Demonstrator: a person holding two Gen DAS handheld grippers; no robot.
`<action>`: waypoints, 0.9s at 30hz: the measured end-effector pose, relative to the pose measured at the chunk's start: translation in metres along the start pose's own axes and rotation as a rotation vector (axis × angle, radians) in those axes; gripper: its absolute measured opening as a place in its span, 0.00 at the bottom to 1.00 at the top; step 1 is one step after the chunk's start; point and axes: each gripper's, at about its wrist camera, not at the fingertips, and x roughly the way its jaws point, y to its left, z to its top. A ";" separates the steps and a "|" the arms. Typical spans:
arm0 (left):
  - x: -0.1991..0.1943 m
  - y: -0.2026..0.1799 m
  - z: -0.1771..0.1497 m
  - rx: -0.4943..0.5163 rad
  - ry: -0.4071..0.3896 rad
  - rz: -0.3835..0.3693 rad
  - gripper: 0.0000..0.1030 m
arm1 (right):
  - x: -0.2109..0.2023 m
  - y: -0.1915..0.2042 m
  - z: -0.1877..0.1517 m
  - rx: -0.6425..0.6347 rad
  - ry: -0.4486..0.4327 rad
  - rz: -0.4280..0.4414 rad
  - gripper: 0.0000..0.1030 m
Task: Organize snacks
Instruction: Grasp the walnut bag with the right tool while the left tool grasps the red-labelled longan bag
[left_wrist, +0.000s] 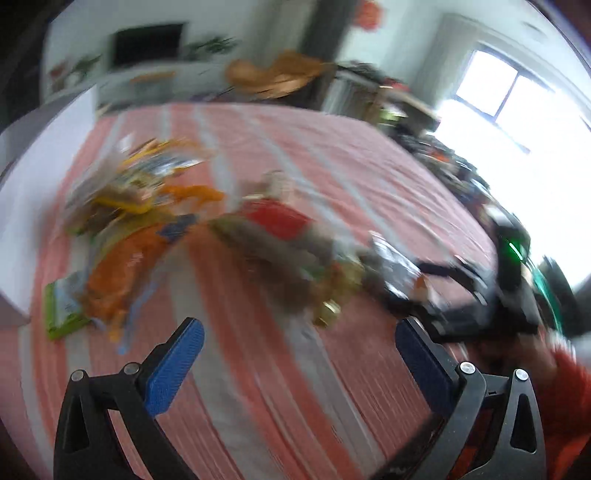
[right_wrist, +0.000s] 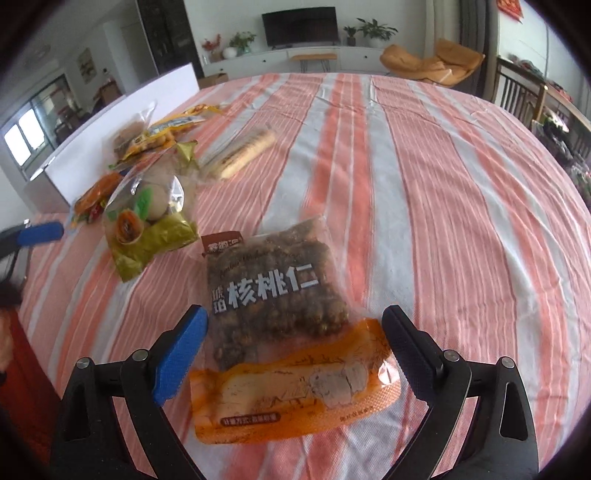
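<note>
Snack packets lie on a striped orange and white cloth (right_wrist: 424, 184). My right gripper (right_wrist: 295, 317) stands open over a clear bag of candied walnuts (right_wrist: 273, 280) and an orange packet (right_wrist: 295, 387). The orange packet lies flat between the fingers, untouched by the pads. My left gripper (left_wrist: 299, 332) is open too, with only cloth between its blue pads. Its view is heavily blurred. A pile of orange and yellow packets (left_wrist: 129, 229) shows up-left of it, and a brown and red packet (left_wrist: 273, 229) ahead.
A green-gold packet (right_wrist: 147, 229), a biscuit roll (right_wrist: 240, 155) and yellow packets (right_wrist: 159, 133) lie to the left, beside a white box (right_wrist: 110, 129). A blue pad (right_wrist: 40, 232) of the left gripper shows at the left edge. A red sleeve (left_wrist: 569, 387) is at the lower right.
</note>
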 end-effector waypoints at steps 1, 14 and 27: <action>0.009 0.003 0.008 -0.055 0.008 0.011 0.99 | 0.000 0.001 0.000 -0.007 0.002 -0.003 0.94; 0.074 0.000 0.048 -0.218 0.099 0.237 0.52 | -0.016 -0.006 0.002 -0.004 0.026 0.055 0.94; -0.014 0.020 -0.006 -0.203 -0.002 0.139 0.51 | 0.042 0.030 0.049 -0.231 0.294 0.010 0.82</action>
